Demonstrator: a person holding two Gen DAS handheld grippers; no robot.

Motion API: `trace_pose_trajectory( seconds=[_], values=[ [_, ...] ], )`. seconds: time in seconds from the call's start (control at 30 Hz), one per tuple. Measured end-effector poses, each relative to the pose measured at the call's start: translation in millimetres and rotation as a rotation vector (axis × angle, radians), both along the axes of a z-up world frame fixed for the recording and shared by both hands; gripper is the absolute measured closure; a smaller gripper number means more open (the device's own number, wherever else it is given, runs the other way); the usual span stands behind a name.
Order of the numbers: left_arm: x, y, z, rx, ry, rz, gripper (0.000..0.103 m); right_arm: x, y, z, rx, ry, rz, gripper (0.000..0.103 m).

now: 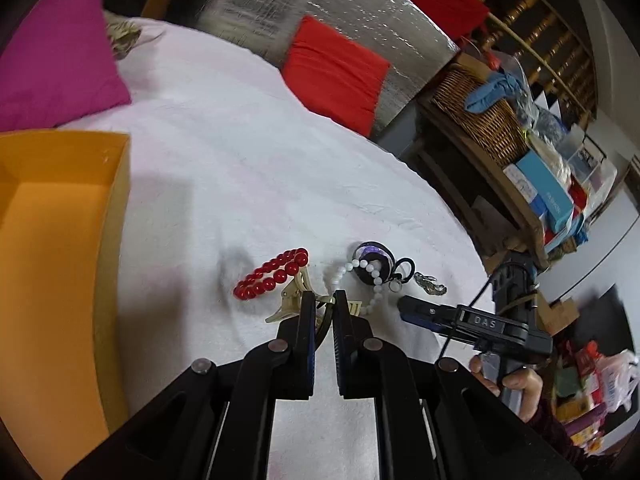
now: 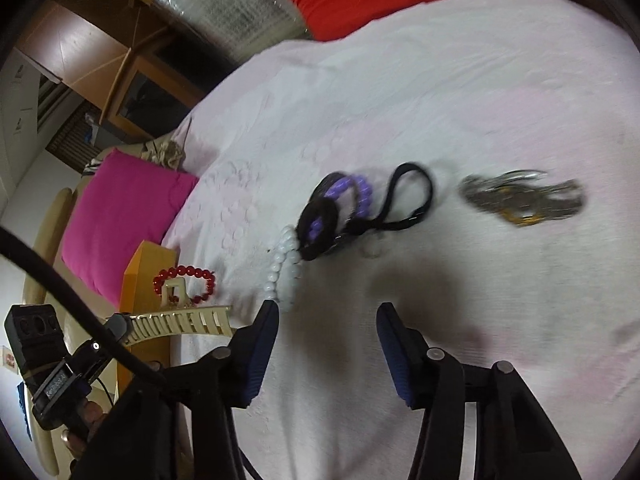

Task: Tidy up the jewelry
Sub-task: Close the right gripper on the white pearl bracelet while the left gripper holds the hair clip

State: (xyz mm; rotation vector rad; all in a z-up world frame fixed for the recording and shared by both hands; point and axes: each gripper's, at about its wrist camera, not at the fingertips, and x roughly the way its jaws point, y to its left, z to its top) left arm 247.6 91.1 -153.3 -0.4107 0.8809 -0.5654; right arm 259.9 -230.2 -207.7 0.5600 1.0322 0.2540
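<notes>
Jewelry sorting on a bed with a white cover (image 1: 224, 160).
Left gripper (image 1: 323, 300) is closed on a gold hair clip (image 2: 180, 322), held above the cover beside the red bead bracelet (image 1: 272, 274). Right gripper (image 2: 328, 312) is half open with nothing between its fingers, just before the white bead bracelet (image 2: 286, 268) and black hair tie (image 2: 408, 200). An orange box (image 1: 60, 216) stands at the cover's left edge.

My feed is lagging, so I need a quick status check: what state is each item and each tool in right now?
Left tool: shut on the hair claw.
Hair claw: gold, gripped, lifted off the sheet.
Right tool: open, empty.
Red bracelet: loose on the sheet.
White bracelet: loose, touching the black scrunchie.
Black scrunchie: lying loose.
Orange box: open; visible part empty.
</notes>
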Motion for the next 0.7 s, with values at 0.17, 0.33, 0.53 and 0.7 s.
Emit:
trace_pose_trajectory(
  seconds=[0.17, 0.33, 0.53, 0.7],
  values=[
    [4.7, 4.9, -14.3, 0.018, 0.062, 0.008, 0.094, 15.4, 22.4, -3.8, 0.011, 0.009, 0.019, 0.048],
    [6.3, 8.3, -15.3, 0.055, 0.052, 0.048, 0.092, 29.0, 36.9, -13.3, -0.023, 0.036, 0.005, 0.070],
    [6.6, 12.6, -17.0, 0.042, 0.051, 0.036, 0.092, 26.8, 38.5, -7.4, -0.048, -0.002, -0.002, 0.091],
    [6.7, 7.5, -28.5, -0.112, 0.136, -0.030, 0.093, 16.5, 25.9, 7.3, -0.040, -0.060, 0.008, 0.092]
  ],
)
